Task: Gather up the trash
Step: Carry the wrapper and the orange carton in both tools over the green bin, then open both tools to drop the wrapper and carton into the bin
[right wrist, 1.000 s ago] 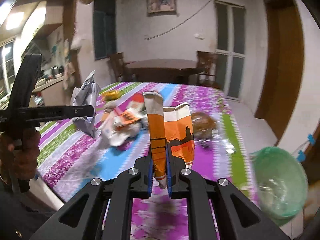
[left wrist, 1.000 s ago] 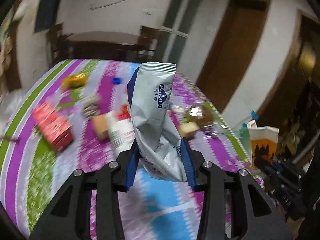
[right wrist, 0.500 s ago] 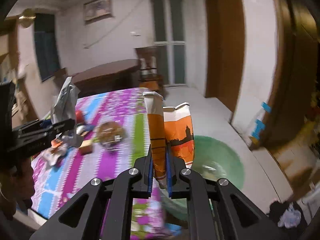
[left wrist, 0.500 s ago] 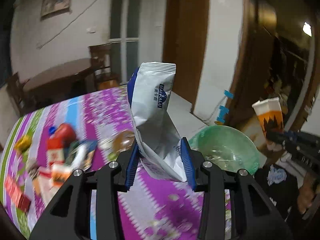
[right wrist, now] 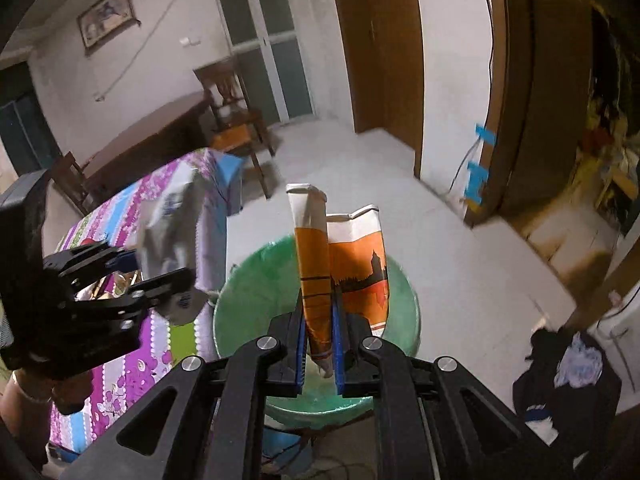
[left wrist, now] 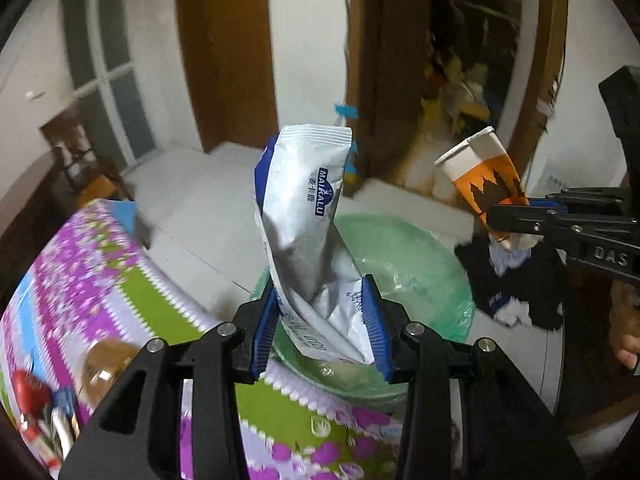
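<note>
The silver wrapper stands upright, clamped in the left gripper, directly over the green bin; the tablecloth edge lies at eight o'clock. From the right wrist, the flattened orange cup, long axis vertical, is pinched in the right gripper, with the bin's rim below and open floor at two o'clock.

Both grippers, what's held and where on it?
Left gripper pinches the silver snack wrapper at its lower end. Right gripper pinches the flattened orange paper cup near its base.

Bin mouth open; table beside.
</note>
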A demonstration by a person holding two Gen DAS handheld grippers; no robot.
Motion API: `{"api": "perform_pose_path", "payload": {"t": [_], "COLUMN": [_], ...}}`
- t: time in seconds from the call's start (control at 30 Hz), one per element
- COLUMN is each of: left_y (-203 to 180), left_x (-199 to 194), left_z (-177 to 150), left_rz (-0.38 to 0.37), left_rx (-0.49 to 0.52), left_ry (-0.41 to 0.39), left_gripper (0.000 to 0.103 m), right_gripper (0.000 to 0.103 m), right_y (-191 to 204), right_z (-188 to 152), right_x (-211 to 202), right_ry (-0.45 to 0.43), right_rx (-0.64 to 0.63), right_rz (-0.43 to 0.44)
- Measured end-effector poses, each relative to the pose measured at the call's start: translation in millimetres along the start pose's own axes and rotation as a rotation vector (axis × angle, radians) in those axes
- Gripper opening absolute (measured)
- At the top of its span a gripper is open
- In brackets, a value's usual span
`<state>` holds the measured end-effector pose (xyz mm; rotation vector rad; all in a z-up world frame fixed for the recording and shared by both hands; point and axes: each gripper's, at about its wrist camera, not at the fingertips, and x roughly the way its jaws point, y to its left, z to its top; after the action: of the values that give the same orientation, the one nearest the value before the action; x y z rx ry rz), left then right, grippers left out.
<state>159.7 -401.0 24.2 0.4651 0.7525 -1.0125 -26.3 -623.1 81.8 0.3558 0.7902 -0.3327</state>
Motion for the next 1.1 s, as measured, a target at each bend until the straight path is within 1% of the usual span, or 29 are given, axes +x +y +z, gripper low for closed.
{"api": "perform_pose_path", "payload": {"t": [0.07,0.17,0.23,0.27,0.3,0.33,0.37,0.43,0.5,0.6,0.67,0.77,0.83,0.87,0.93,1.0,1.07,1.1], "left_y": [6,3,3,5,6,8,8,11,8,2,-3,-8,-13,-14,-13,-11,-9,-8], "left_x": [16,33,40,44,46,47,46,45,41,31,22,11,2,-1,-11,-20,-28,-33], "left_z": [2,-1,-1,0,1,1,2,0,-2,-6,-13,-22,-30,-33,-42,-51,-61,-67], "left_rz": [-0.021,-0.043,-0.047,-0.037,-0.013,0.000,0.002,0.010,0.038,0.083,0.128,0.192,0.243,0.254,0.289,0.332,0.372,0.389], "left_rx": [0.016,0.035,0.030,0.022,0.011,0.001,-0.006,-0.024,-0.025,-0.026,-0.034,-0.030,-0.037,-0.046,-0.080,-0.104,-0.117,-0.122], "left_ry": [0.035,0.055,0.064,0.068,0.069,0.070,0.076,0.079,0.067,0.028,-0.001,-0.029,-0.051,-0.058,-0.080,-0.100,-0.122,-0.131], "left_gripper": [0.039,0.040,0.047,0.058,0.065,0.065,0.065,0.065,0.065,0.065,0.065,0.065,0.065,0.065,0.067,0.072,0.076,0.077], "right_gripper": [0.011,0.011,0.012,0.015,0.036,0.048,0.058,0.058,0.057,0.057,0.057,0.057,0.058,0.059,0.065,0.074,0.078,0.083], "right_y": [-3,9,10,11,13,10,11,8,5,0,5,22,34,38,50,62,72,78], "right_z": [3,2,0,0,-4,-4,-8,-9,-15,-24,-31,-45,-58,-63,-75,-87,-100,-106], "right_x": [17,44,54,61,68,75,77,83,84,78,70,54,42,37,27,18,10,7], "right_ry": [0.030,0.062,0.070,0.071,0.079,0.080,0.072,0.068,0.058,0.039,0.020,-0.035,-0.070,-0.085,-0.130,-0.177,-0.223,-0.246], "right_rx": [0.014,0.031,0.039,0.034,0.030,0.040,0.047,0.065,0.087,0.087,0.070,0.021,-0.008,-0.020,-0.040,-0.056,-0.073,-0.075], "right_rz": [0.001,0.002,-0.006,-0.007,-0.002,-0.018,-0.032,-0.025,-0.023,-0.045,-0.073,-0.123,-0.137,-0.142,-0.155,-0.177,-0.203,-0.215]}}
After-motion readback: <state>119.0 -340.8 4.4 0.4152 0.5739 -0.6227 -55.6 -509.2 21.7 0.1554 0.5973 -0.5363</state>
